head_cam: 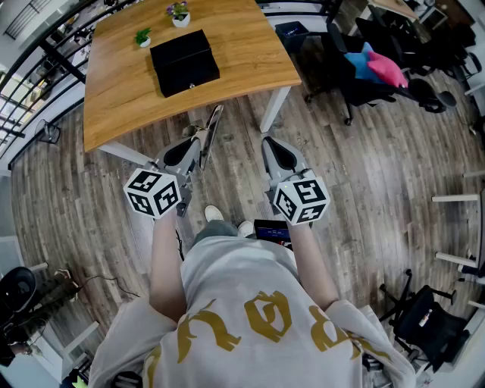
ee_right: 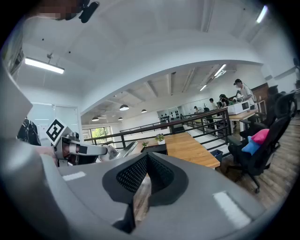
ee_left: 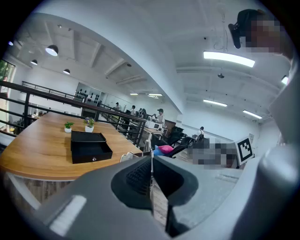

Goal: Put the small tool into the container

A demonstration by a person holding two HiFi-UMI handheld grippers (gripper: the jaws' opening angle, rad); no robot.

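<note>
Grips with the left gripper (ee_left: 151,158) the small tool (head_cam: 213,127), a thin flat strip jutting past the jaw tips toward the far table (head_cam: 242,53); holds the right gripper (ee_right: 147,156) just to its right, jaws pressed together on nothing. Stands well short of the black container (head_cam: 184,61) on that table, near two small potted plants (head_cam: 179,13) at its far edge. Looks like pickup done, with the carry to the container and the drop inside not yet made.

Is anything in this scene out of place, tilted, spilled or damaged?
Nothing stands out. The black box sits flat on the table, and the plants beside it stand upright. The left claw is shut on the thin tool, which points toward the table. The right claw is shut and empty.
</note>
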